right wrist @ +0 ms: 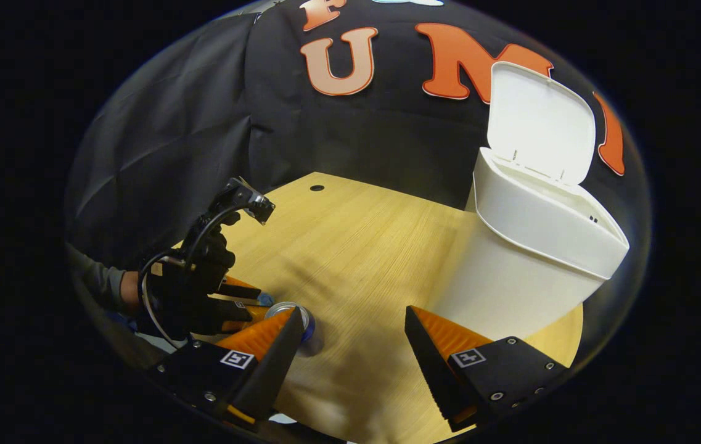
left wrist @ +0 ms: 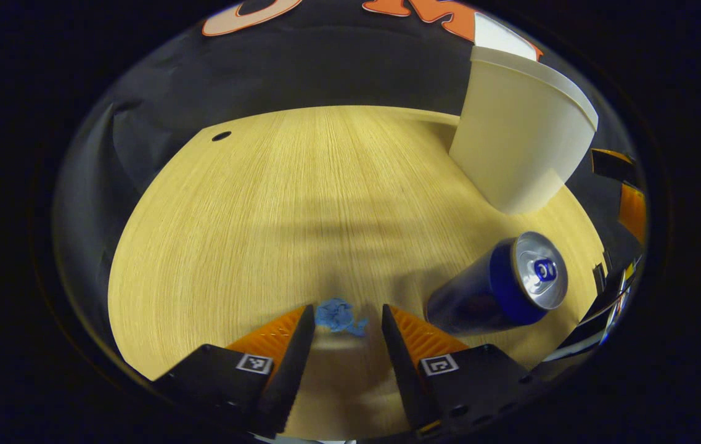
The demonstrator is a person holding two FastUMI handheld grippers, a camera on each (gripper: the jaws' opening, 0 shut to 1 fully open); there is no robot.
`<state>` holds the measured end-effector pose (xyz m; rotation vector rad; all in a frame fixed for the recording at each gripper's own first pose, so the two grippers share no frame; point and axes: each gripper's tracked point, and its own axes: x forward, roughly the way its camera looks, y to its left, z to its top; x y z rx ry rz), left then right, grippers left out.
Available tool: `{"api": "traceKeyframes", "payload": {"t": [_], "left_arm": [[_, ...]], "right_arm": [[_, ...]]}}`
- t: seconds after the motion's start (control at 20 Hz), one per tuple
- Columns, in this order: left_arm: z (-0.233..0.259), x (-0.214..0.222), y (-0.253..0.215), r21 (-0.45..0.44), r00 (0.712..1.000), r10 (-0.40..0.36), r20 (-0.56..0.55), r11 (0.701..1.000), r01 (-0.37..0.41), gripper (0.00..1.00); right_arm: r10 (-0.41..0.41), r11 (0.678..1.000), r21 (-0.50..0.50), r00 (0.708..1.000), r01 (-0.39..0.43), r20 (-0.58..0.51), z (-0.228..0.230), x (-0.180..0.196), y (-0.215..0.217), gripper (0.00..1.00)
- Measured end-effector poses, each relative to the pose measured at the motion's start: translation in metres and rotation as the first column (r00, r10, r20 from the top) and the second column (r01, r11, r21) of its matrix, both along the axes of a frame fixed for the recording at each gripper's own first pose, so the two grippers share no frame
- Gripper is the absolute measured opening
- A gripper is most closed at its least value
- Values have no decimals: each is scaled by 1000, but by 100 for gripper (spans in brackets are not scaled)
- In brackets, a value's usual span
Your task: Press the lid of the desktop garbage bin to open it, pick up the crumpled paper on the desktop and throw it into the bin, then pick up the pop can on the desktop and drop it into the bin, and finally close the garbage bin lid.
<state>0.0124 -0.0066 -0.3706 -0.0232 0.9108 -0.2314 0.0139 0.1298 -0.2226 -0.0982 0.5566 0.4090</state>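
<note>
Centrally at the lower frame, the left tool (left wrist: pixel 343 333), fingers apart and empty, frames the blue crumpled paper (left wrist: pixel 339 316) lying on the worktop (left wrist: pixel 276 203). Lower right stands the pop can (left wrist: pixel 498 283); upper right, the bin (left wrist: pixel 520 132). Right tool (right wrist: pixel 350 345) likewise apart, farther off.

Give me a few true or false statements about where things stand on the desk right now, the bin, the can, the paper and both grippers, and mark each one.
1. The bin's lid stands open above the garbage bin. True.
2. The pop can lies flat on its side on the desk. False: it stands upright, its silver top facing the camera in the left gripper view.
3. The left gripper is open, with the blue crumpled paper on the desk between its fingers. True.
4. The right gripper is shut on the pop can. False: its fingers are spread apart and hold nothing.
5. The crumpled paper is already in the bin. False: it is on the desk.
</note>
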Motion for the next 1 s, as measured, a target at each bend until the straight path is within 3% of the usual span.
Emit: {"api": "traceKeyframes", "payload": {"t": [0.15,0.25,0.6,0.85,1.0], "left_arm": [[0,4,15,44,1000,21,6,999,-21,26],[10,11,17,22,1000,19,7,1000,-19,8],[39,22,13,-102,997,31,66,994,-24,7],[45,27,22,-118,997,39,68,992,-31,9],[42,33,25,-92,997,39,73,995,-32,64]], "right_arm": [[4,1000,9,1000,-3,-22,-5,-6,0,100],[16,1000,9,999,-15,-32,-10,-9,1,100],[29,1000,5,999,-29,-43,-15,-13,3,100],[74,997,32,994,-72,-83,-29,-28,13,100],[98,995,41,991,-95,-94,-33,-28,23,100]]}}
